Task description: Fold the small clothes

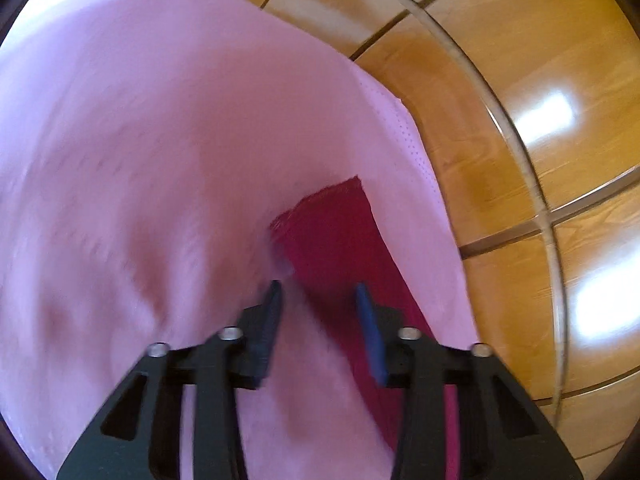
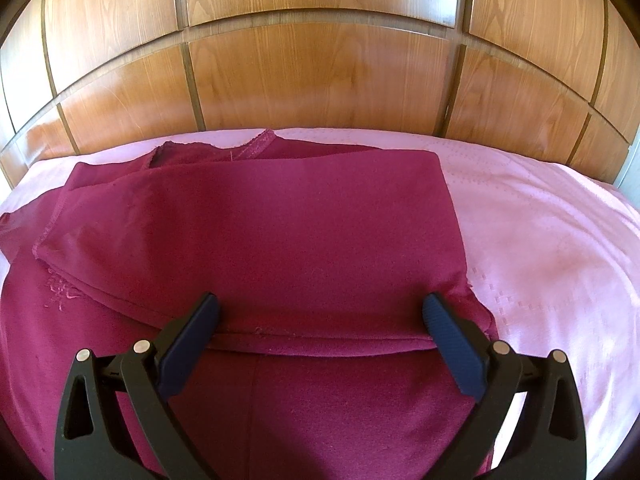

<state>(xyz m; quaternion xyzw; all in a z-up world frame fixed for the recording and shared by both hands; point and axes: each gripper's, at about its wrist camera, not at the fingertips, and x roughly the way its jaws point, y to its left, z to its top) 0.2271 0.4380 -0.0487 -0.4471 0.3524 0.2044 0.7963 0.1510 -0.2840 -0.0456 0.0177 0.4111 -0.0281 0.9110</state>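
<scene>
my right gripper [image 2: 320, 316] is spread wide, fingers apart with nothing pinched between them, hovering low over the garment [image 2: 280, 232]. the gap between the pads frames a folded edge of the maroon cloth, where an upper layer lies over the layer underneath. that folded flap runs out toward the headboard [image 2: 320, 72], with a stitched hem along its left side and a bit of pink embroidery peeking out on the lower layer to the left. the garment sits on the pink sheet [image 2: 540, 220], which shows bare on the right.

my left gripper [image 1: 318, 294] is also parted, holding nothing, though this view is pretty blurry. the pads sit just above the sheet [image 1: 140, 140], with a strip of the garment [image 1: 336, 240] under the right finger, running away from it. the wood headboard [image 1: 520, 80] curves round the right side, shiny with a couple of window glares.
</scene>
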